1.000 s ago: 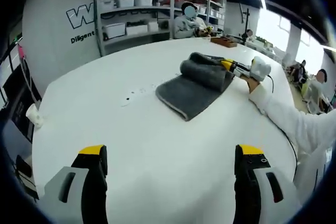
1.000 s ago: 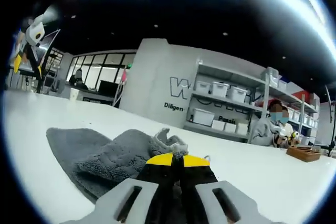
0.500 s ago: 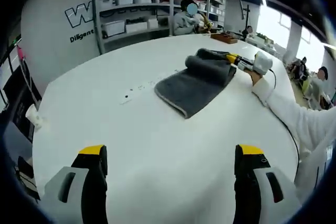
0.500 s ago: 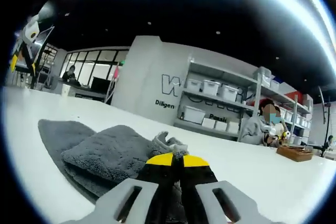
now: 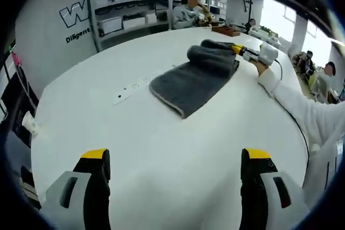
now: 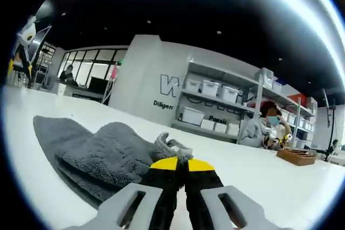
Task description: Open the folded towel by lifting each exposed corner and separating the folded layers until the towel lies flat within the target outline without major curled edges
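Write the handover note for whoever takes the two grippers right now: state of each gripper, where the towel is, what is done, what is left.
Left gripper: open, holding nothing, above bare table, well short of the towel.
Right gripper: shut on a towel corner at the far side, a top layer bunched up near it.
Towel: grey, mid-table, partly folded, near end lying flat.
Done: one corner gripped and lifted.
Left: draw that layer open, free the other corners, spread the towel flat. I can't make out a target outline, so check placement.
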`<state>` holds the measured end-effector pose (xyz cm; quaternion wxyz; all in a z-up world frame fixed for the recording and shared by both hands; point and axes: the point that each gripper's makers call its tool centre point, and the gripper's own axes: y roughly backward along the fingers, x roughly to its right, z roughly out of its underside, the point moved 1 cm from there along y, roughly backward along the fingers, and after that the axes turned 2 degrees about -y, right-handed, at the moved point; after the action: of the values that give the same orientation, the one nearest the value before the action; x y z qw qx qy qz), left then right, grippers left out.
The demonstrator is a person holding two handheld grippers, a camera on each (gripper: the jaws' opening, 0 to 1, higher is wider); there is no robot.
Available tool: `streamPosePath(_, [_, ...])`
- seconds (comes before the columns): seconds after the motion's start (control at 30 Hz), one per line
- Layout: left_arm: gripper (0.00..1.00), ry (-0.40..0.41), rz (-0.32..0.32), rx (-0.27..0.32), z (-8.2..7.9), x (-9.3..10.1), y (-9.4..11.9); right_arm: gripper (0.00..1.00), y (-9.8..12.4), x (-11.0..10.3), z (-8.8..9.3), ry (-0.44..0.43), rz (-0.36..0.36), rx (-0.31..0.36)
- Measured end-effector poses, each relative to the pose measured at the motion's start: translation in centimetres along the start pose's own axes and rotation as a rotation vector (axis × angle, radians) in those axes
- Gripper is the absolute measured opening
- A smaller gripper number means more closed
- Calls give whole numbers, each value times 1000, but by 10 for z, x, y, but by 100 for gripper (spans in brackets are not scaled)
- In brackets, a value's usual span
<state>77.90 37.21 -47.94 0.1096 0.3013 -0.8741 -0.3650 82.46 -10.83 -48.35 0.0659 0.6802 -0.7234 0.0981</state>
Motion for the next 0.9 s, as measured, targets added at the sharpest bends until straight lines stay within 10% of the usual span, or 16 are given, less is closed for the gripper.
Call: streamPosePath(0.9, [99,-18,40,-15,-3,18,-18,0,9,85,23,30,68,-34])
